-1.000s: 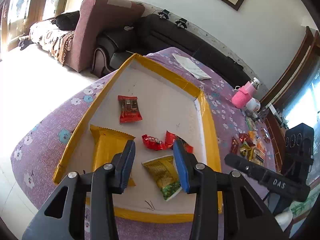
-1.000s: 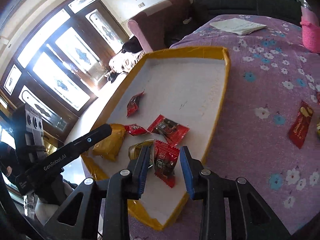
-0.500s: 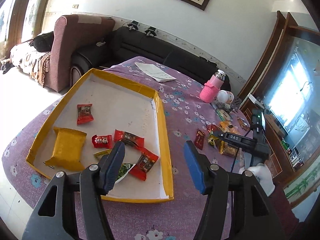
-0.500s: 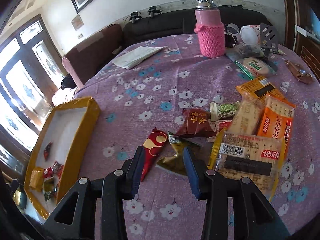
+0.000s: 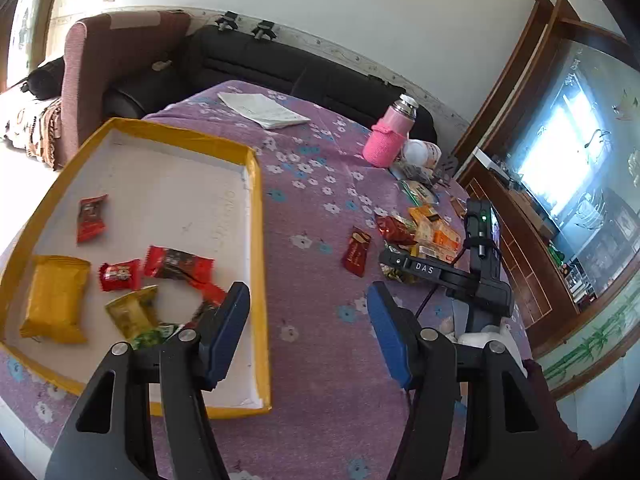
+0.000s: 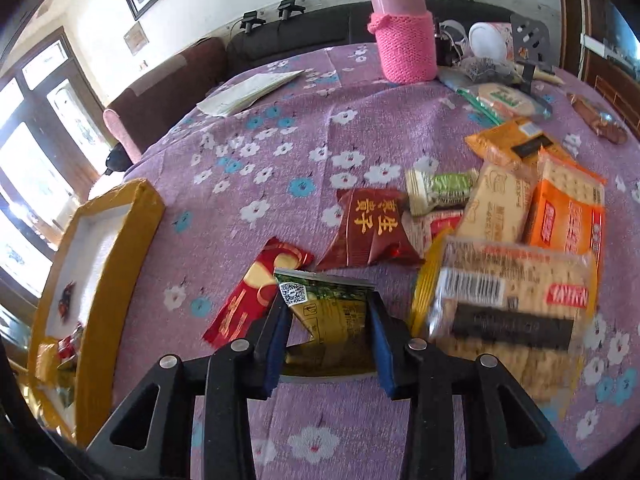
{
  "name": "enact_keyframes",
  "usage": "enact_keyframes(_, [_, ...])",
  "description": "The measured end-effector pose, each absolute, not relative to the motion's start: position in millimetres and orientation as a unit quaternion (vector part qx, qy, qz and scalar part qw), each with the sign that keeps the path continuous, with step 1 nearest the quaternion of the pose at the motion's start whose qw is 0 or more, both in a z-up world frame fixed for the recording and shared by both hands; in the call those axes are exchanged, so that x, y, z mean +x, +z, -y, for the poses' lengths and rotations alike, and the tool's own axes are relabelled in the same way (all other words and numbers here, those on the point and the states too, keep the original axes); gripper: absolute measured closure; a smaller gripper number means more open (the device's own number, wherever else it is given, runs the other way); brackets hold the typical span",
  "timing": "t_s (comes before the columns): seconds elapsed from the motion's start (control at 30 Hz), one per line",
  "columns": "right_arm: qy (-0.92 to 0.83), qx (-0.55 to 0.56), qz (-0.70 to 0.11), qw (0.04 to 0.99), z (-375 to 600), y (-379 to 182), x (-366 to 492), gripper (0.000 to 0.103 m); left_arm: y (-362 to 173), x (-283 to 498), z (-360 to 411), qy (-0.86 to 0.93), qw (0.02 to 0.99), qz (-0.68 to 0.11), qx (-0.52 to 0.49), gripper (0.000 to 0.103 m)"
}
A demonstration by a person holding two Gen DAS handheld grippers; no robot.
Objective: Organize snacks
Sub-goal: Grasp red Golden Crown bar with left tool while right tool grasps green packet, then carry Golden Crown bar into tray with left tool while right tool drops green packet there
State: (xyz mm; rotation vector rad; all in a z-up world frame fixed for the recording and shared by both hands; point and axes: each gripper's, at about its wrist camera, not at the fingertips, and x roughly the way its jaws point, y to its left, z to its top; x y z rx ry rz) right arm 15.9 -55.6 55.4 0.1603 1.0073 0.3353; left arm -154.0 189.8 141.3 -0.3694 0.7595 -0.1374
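Left gripper hangs open and empty over bare purple cloth, the yellow-rimmed tray edge right by its left jaw. Tray holds red candies, a yellow pack and a green-gold packet. Right gripper is closing around the gold-green snack packet, with the cracker pack crowding its right jaw.

Bare cloth between the tray's raised rim and the crowded snack pile leaves a clear lane
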Motion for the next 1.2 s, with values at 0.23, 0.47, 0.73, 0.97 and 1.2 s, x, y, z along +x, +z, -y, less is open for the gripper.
enact_keyframes(0.23, [0.200,0.106,-0.470,0.853,88.4,61.3,-23.5,0.067,114.6,-74.0,-126.9,-0.098,0.882,-0.439,-0.136,0.043])
enact_keyframes(0.47, [0.224,0.146,-0.466,0.843,105.0,61.8,-25.4,0.068,72.9,1.8,-77.4,-0.078,0.876,-0.473,-0.055,0.043])
enact_keyframes(0.73, [0.230,0.174,-0.466,0.836,114.0,62.5,-25.2,0.068,58.6,12.1,-37.5,-0.064,0.881,-0.464,0.069,0.079])
enact_keyframes(0.97, [0.225,0.180,-0.462,0.838,115.6,61.3,-28.7,0.068,83.0,-13.4,-53.8,-0.072,0.894,-0.441,0.014,0.080])
enact_keyframes(1.2, [0.224,0.179,-0.454,0.843,112.0,62.0,-33.4,0.069,136.3,-60.6,-92.1,-0.067,0.920,-0.381,-0.056,0.080])
